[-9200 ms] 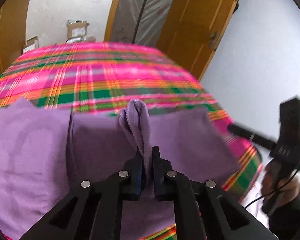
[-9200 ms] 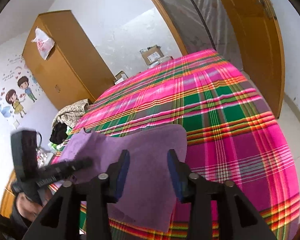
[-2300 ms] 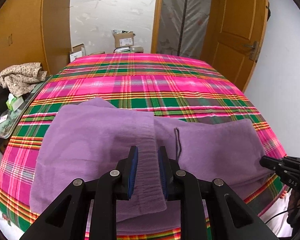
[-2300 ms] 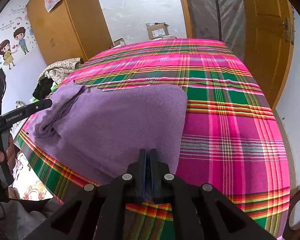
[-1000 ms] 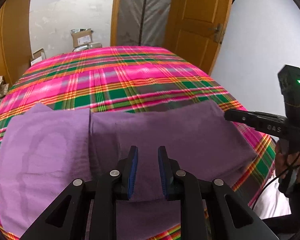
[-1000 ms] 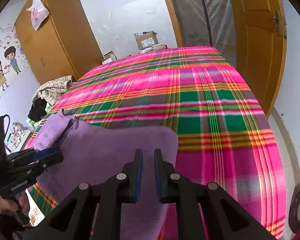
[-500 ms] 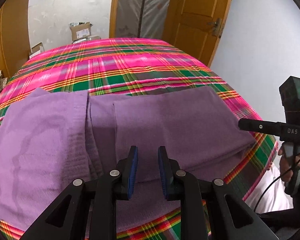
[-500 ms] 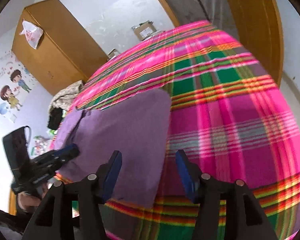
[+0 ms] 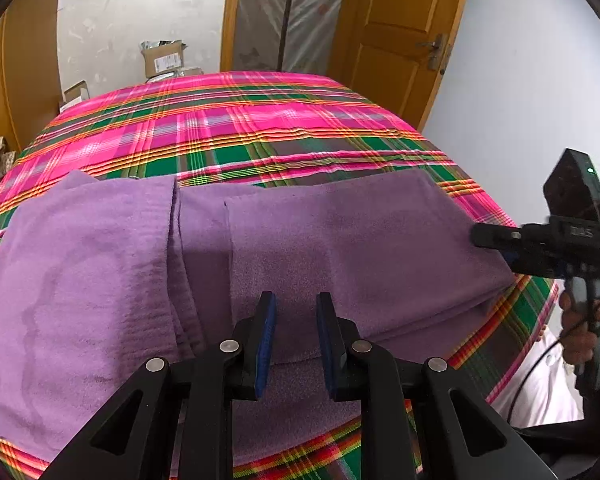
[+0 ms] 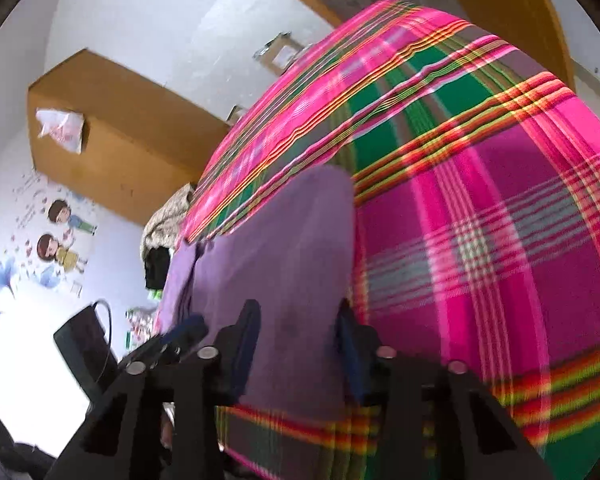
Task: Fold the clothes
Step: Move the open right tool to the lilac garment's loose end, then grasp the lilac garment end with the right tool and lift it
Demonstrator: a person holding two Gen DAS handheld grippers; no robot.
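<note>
A purple garment (image 9: 340, 240) lies folded in flat layers along the near edge of a plaid-covered bed (image 9: 240, 128). My left gripper (image 9: 296, 300) hovers over its near middle, jaws slightly apart with nothing between them. In the left wrist view my right gripper (image 9: 496, 236) reaches the garment's right end, held by a person's hand (image 9: 580, 320). In the right wrist view the right gripper (image 10: 297, 312) is tilted, and its jaws are closing with the garment's end (image 10: 284, 248) lying between them; the pads do not press on it. The left gripper (image 10: 184, 330) shows at lower left.
The plaid cover (image 10: 480, 220) stretches bare beyond the garment. A wooden door (image 9: 392, 40) and cardboard boxes (image 9: 164, 58) stand past the bed. A wardrobe (image 10: 112, 128) and a heap of clothes (image 10: 168, 216) are on the left side; a white wall (image 9: 520, 100) is close on the right.
The right gripper has rolled and sunk toward the garment's end; its jaws went wide and have since narrowed. The left gripper has stayed in place, still slightly apart.
</note>
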